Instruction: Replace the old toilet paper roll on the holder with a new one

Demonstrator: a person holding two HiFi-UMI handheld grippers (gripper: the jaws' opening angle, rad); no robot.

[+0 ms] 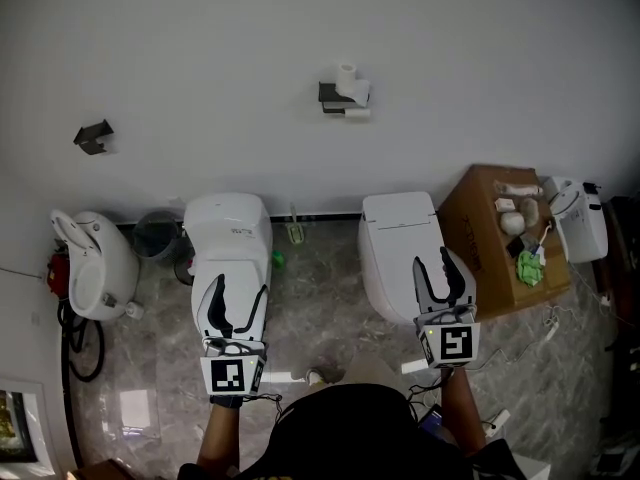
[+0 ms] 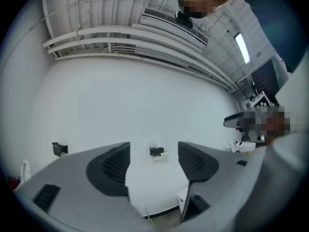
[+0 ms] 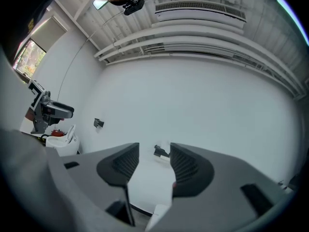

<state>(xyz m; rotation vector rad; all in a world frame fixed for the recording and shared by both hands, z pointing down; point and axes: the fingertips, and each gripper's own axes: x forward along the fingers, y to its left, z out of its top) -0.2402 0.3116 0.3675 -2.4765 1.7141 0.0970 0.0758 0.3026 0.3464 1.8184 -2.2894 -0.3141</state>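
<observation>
Bright, even light floods the white wall (image 1: 300, 38); the floor (image 1: 320, 318) throws back glare; both gripper views bulge, blackening at the corners.

White roll (image 1: 348, 78); black holder (image 1: 329, 93)

White wall (image 1: 200, 48) over grey marble floor (image 1: 320, 318), two toilets (image 1: 228, 233), cardboard box (image 1: 475, 223)

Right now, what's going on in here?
A person stands facing a white wall with a two-jaw claw in each hand. The left claw and the right claw are both open and empty, held out in front. Neither is near the black wall-mounted holder, where a white toilet paper roll sits. A brown cardboard box with small items on top stands at the right. The swap has not begun.
</observation>
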